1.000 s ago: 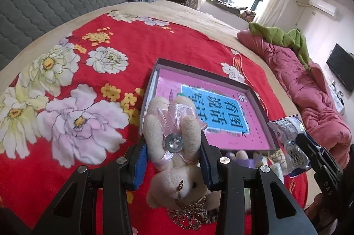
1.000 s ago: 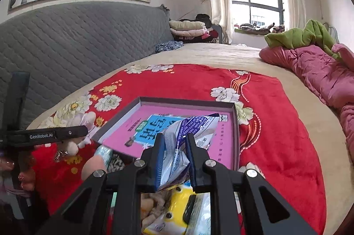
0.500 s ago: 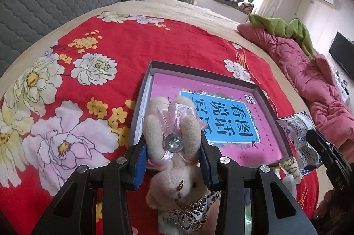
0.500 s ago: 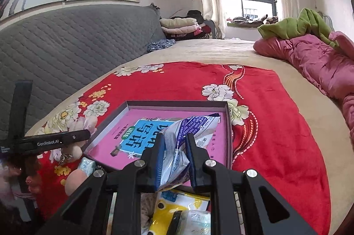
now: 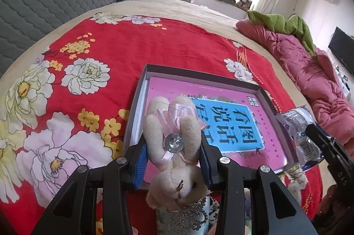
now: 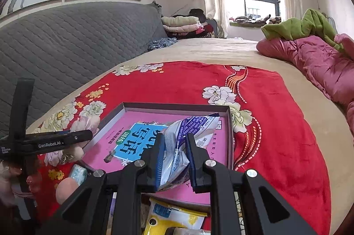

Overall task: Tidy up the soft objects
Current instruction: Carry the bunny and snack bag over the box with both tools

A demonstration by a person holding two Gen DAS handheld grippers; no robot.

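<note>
Your left tool (image 5: 173, 163) is clamped on a bear (image 5: 174, 146), its pads pressing the plush body, legs pointing ahead and head hanging back toward you. Your right tool (image 6: 176, 159) is squeezed tight on a packet (image 6: 188, 135) that sticks out ahead of its tips. Just beyond and below both tools lies a tray (image 5: 199, 74) with a pink book (image 5: 221, 93) inside, resting on the red blanket (image 5: 132, 40) over the bed. More packets (image 6: 174, 217) lie under the right tool.
</note>
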